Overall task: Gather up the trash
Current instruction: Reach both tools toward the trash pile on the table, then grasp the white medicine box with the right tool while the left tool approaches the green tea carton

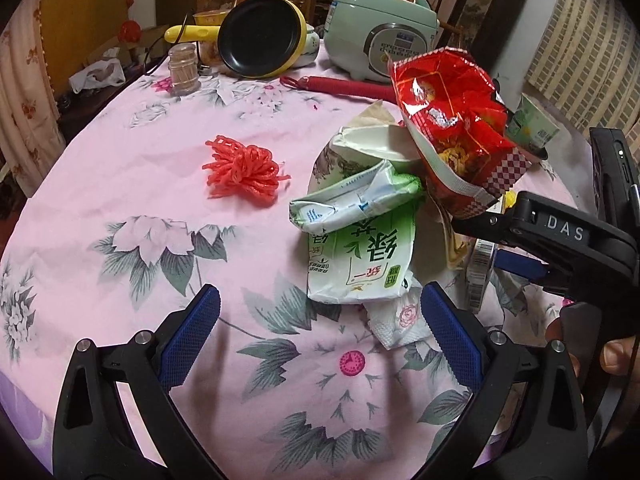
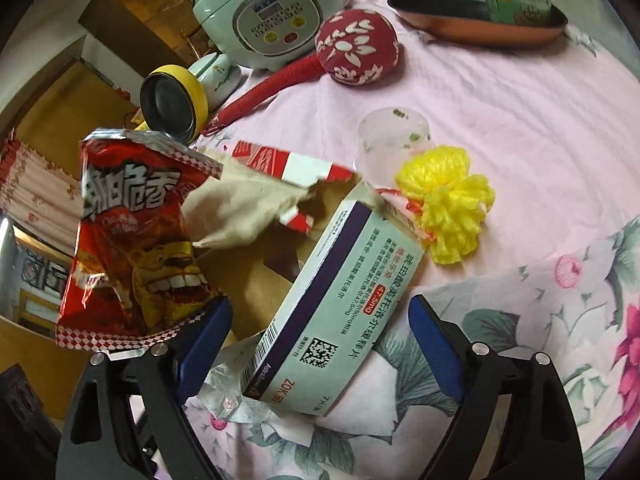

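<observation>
Pink floral tablecloth covers the table in both views. Left wrist view: the left gripper stands wide at the bottom of the frame, nothing between its blue pads, above bare cloth. The trash lies heaped right of centre: a crumpled green-and-white tea carton, a white paper napkin beneath it, and a red snack bag rising at the upper right. The right gripper enters from the right edge, beside the bag's lower edge. An orange-red yarn bundle lies apart, at centre left. A mint rice cooker and a yellow pan stand along the top.

Right wrist view: the right gripper has its jaws wide, with a pale medicine box lying tilted between the pads without visible contact. The red snack bag stands at the left, its lower corner just beside the left pad. Torn brown paper lies behind the box; a yellow yarn pom-pom lies at centre right, near a clear plastic cup.
</observation>
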{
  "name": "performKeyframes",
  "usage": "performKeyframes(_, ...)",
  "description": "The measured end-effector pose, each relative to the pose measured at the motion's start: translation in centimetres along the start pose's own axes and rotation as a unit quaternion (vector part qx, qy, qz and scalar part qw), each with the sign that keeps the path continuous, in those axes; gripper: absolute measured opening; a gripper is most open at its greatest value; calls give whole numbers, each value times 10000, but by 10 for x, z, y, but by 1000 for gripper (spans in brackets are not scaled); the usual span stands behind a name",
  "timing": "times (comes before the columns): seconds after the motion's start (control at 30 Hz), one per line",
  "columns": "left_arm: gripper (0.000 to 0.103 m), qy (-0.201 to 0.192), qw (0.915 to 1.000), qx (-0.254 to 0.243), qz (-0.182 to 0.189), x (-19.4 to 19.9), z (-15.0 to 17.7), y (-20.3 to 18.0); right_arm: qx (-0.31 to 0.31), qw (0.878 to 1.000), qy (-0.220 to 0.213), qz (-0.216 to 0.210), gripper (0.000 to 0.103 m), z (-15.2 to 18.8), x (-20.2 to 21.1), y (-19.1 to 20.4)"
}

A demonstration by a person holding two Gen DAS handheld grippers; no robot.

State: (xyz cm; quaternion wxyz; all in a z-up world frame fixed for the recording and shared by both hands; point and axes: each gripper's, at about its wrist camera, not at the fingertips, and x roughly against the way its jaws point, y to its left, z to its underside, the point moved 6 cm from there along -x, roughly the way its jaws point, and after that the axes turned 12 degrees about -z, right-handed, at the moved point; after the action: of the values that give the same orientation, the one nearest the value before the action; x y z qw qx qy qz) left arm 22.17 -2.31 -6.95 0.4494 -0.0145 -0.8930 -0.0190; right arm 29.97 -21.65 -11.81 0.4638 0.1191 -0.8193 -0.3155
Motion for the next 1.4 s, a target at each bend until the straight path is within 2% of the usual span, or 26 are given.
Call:
performKeyframes(0.07, 97, 68, 10000, -44, 47, -2, 2, -3, -26, 10000, 12, -83, 78, 1, -1, 0)
performKeyframes(0.17, 97, 74, 9999, -106, 58, -2, 3, -7, -54, 9999, 30, -151, 60, 1, -2, 0)
performKeyframes(0.27, 97, 30, 9999, -110, -36, -4, 2, -5, 36, 9998, -95, -179, 57, 3, 9, 1)
performKeyframes(0.37, 97, 59, 10000, -13, -57, -6, 1, -1, 499, 9978, -444, -12, 57, 5, 32, 9)
performKeyframes(0.63, 97, 162, 9998, 17, -116, -12, 3, 0, 798, 9920, -976, 2, 57, 18, 68, -5)
performKeyframes(0.87, 97, 92, 9997, -29, -231, -14, 3, -4, 827, 9910, -1041, -181, 58, 15, 76, -7)
performKeyframes(1.07, 97, 1, 10000, 47, 82, -4, 3, -7, 757, 9910, -1056, -316, 59, 18, 84, -8)
performKeyframes(1.2, 97, -57, 10000, 43, 65, -5, 2, -9, 764, 9908, -1063, -357, 59, 18, 84, -6)
performKeyframes(1.33, 97, -118, 9996, 251, 16, -13, -5, -8, 826, 9901, -1058, -408, 59, 22, 85, -1)
performKeyframes(1.4, 96, -32, 9995, 318, 60, -20, -8, -8, 857, 9899, -1049, -423, 59, 24, 84, 2)
